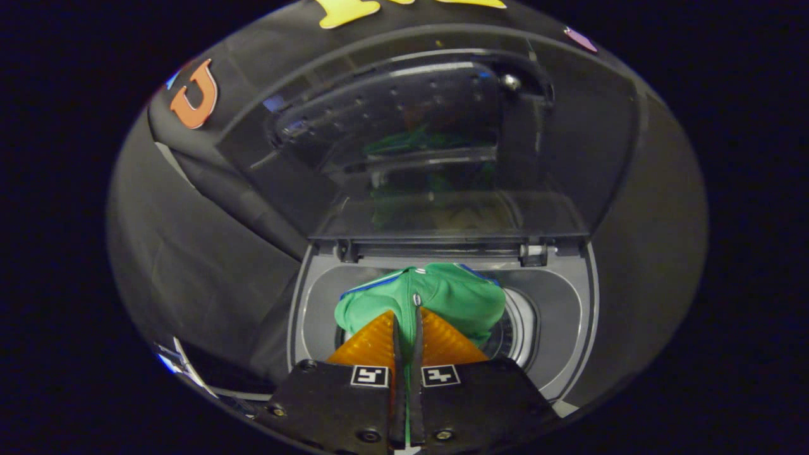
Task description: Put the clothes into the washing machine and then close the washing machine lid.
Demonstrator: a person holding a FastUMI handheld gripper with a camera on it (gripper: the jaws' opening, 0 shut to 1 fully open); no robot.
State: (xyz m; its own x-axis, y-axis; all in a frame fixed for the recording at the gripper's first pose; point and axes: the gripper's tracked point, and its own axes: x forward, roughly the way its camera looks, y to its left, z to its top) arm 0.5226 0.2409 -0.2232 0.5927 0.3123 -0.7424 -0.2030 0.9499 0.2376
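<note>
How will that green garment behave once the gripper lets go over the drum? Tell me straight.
The green garment looks soft and floppy: it bunches and drapes around the gripper, whose fingers are shut on a fold of it. It probably weighs little, so it should slump into the washing machine rather than roll. An edge could catch on the rim under the raised lid.
</note>
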